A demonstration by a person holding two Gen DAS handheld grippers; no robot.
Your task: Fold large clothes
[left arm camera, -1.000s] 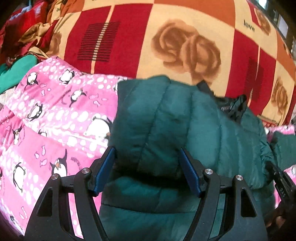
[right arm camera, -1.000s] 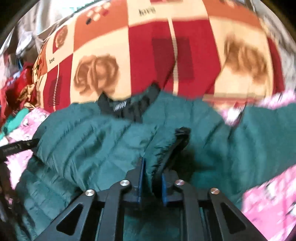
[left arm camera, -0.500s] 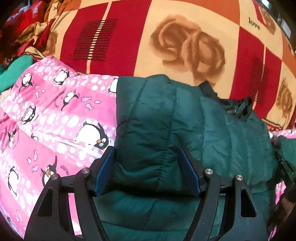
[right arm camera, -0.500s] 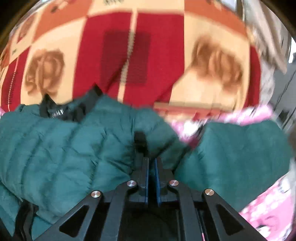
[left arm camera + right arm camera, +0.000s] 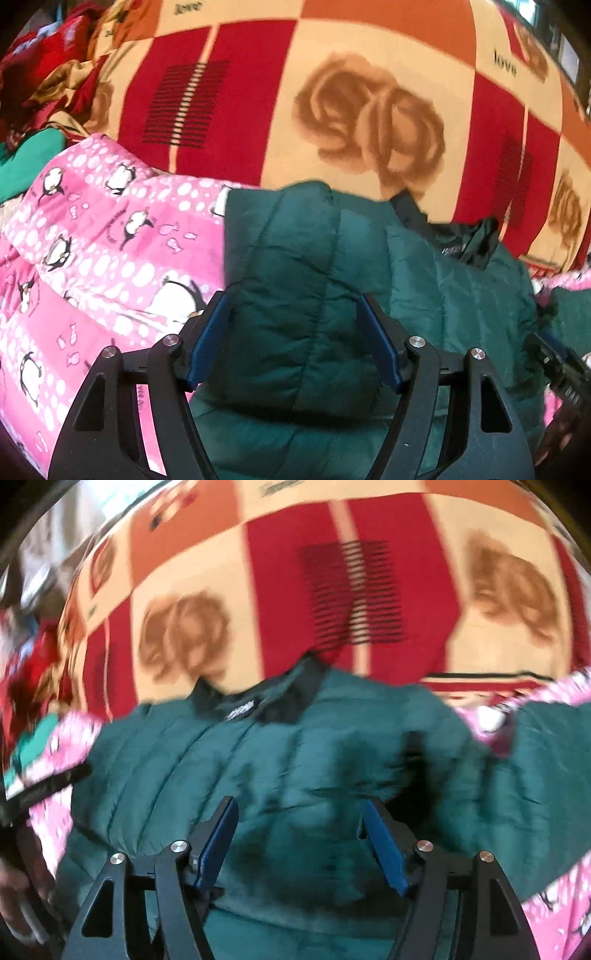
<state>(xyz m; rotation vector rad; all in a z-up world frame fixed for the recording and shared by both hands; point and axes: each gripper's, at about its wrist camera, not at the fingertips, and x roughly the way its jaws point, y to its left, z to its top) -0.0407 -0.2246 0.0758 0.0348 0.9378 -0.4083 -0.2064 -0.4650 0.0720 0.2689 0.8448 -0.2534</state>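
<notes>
The right gripper point(image 5: 299, 840), clamped on a fold half a second ago, now stands spread wide, nothing held; the dark green quilted puffer jacket point(image 5: 280, 760) lies released directly ahead; left gripper point(image 5: 295, 339) remains open astride the folded sleeve; fold judged placed.

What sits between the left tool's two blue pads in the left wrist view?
A folded-over flap of the green puffer jacket fills the gap in the open left tool, seen in the left wrist view.

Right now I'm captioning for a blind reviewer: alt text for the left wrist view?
The open left gripper straddles a folded dark green puffer jacket lying on pink penguin-print bedding, with a red and cream rose blanket behind.
</notes>
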